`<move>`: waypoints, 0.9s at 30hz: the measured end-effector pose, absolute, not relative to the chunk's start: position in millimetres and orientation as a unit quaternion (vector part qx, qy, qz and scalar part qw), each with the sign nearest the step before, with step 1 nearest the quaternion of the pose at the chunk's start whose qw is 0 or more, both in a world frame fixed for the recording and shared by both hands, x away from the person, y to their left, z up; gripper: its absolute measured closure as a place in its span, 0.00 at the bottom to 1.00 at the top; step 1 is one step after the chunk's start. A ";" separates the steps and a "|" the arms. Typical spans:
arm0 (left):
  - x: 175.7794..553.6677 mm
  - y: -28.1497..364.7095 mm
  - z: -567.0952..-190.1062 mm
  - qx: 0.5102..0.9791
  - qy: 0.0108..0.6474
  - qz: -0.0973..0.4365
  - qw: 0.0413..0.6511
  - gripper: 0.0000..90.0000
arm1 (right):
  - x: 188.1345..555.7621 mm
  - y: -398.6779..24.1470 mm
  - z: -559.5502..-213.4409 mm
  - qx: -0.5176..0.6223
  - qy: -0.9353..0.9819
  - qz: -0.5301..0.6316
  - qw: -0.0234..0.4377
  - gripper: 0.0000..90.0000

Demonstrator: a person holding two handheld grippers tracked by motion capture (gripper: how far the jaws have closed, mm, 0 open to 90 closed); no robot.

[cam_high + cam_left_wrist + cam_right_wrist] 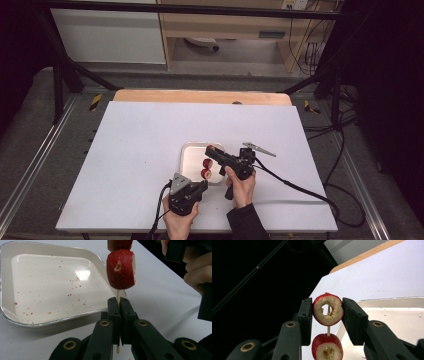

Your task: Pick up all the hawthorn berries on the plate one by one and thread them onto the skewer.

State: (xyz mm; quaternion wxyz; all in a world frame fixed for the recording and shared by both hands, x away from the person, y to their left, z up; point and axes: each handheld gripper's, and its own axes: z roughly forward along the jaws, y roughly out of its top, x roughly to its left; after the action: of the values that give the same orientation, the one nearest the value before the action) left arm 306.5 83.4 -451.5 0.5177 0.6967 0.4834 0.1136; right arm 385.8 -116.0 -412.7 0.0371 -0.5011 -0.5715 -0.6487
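My left gripper (pixel 119 303) is shut on the lower end of a thin wooden skewer (pixel 118 293) that stands up over the near right corner of a shallow metal tray (pixel 50 320). A red fruit slice (pixel 121 269) is threaded on the skewer, and another (pixel 120 243) sits just above it. My right gripper (pixel 328 308) is shut on a red ring-shaped slice (pixel 337 312) at the top of the skewer, whose tip shows through the slice's hole. A second slice (pixel 327 348) sits below it. In the high view, both grippers (pixel 202 183) (pixel 212 149) meet over the tray (pixel 192 149).
The tray is empty apart from red crumbs. It lies on a white tabletop (pixel 140 150) with a wooden edge (pixel 200 96) at the back. The right gripper's cable (pixel 300 188) trails off to the right. A black frame and a floor with cables surround the table.
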 end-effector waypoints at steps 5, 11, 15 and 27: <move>308.6 83.5 -450.8 0.699 0.476 0.115 0.521 0.98 | 385.1 -116.1 -414.1 -0.496 -0.584 -0.641 0.037 0.69; 312.9 85.4 -451.9 0.700 0.478 0.112 0.519 0.98 | 383.7 -117.2 -412.5 -0.494 -0.595 -0.633 0.040 0.69; 311.2 83.1 -453.1 0.706 0.469 0.117 0.518 0.99 | 383.3 -116.5 -414.0 -0.497 -0.601 -0.625 0.041 0.69; 310.8 96.7 -451.2 0.716 0.453 0.137 0.513 0.99 | 388.5 -128.2 -399.1 -0.468 -0.648 -0.601 0.004 0.40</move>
State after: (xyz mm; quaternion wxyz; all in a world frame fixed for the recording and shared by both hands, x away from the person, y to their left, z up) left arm 310.8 96.7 -451.2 0.5133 0.7157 0.4535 0.1366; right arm 388.5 -128.2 -399.1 0.0039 -0.4684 -0.6480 -0.6006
